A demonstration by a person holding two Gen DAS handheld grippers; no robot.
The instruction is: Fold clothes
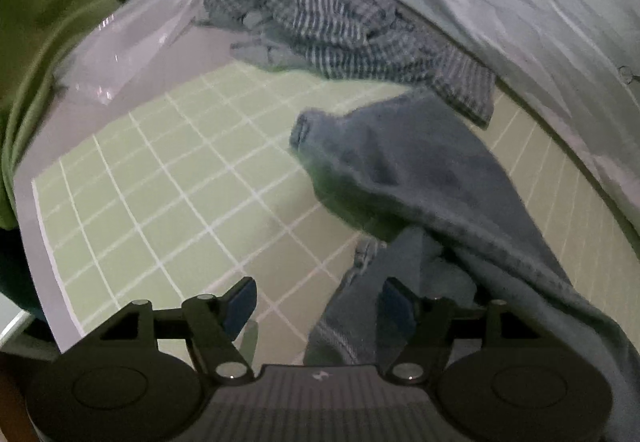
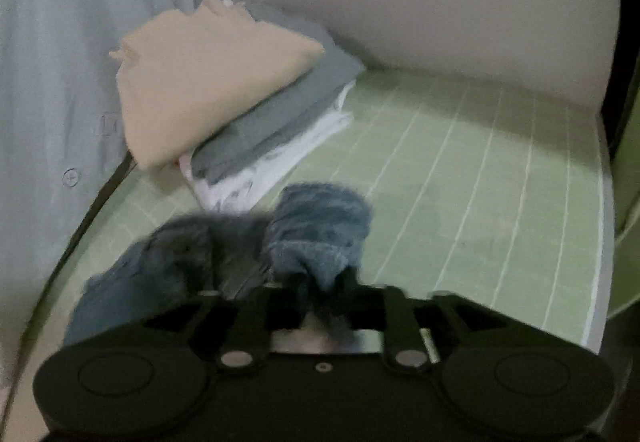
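A blue fleecy garment [image 1: 420, 177] lies bunched on the green grid mat [image 1: 160, 177]. My left gripper [image 1: 320, 306] is open, low over the mat, with a fold of the blue garment lying against its right finger. In the right wrist view my right gripper [image 2: 320, 294] is shut on a bunch of the same blue garment [image 2: 316, 230] and holds it just above the mat [image 2: 480, 181]. A striped blue-grey garment [image 1: 320, 21] lies crumpled at the far side of the mat.
A stack of folded clothes [image 2: 224, 101], beige on grey on white, sits at the mat's far left. The person's pale blue buttoned shirt [image 1: 520, 1] fills one side. A clear plastic bag [image 1: 132, 41] and green fabric [image 1: 60, 1] lie at the left.
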